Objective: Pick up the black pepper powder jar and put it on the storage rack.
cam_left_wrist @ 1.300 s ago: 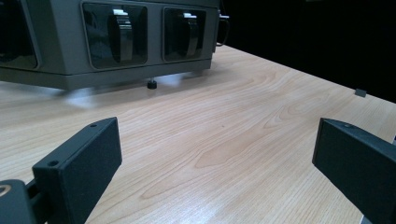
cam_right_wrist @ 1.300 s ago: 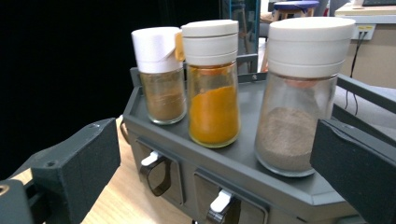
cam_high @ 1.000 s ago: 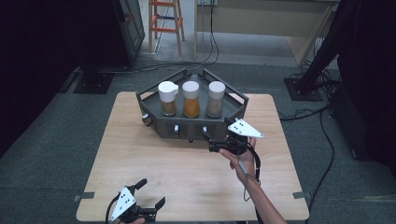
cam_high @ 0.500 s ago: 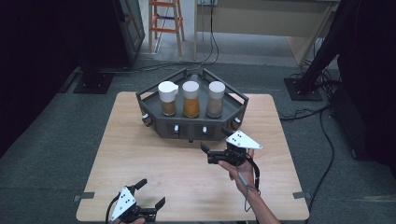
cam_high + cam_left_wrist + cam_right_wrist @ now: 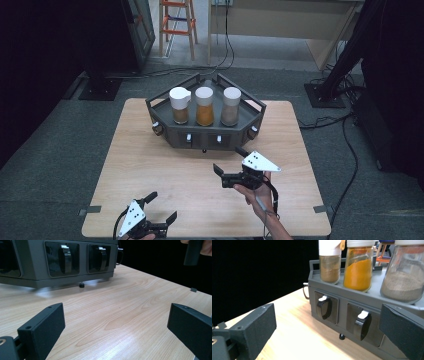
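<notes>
The grey rack sits toward the far middle of the wooden table, and we count three jars standing in a row on its top tray: a brown-filled jar at the left, an orange-filled jar in the middle and a pale-grey-filled jar at the right, all upright with white caps. Along the rack's front face we note two recessed knobs; in the right gripper view the left knob and the right knob are black with white tips. We hold the right gripper above the table just in front of the rack's right front corner, near it but not touching, its jaws wide apart and empty, pointing leftward across the front face. In the right gripper view the rack fills the space between and beyond the jaws, seen at a slant. The left gripper is near the table's near edge, left of centre, well apart from the rack, its jaws also spread and holding nothing. In the left gripper view bare tabletop lies between the jaws, with the rack's front beyond.
</notes>
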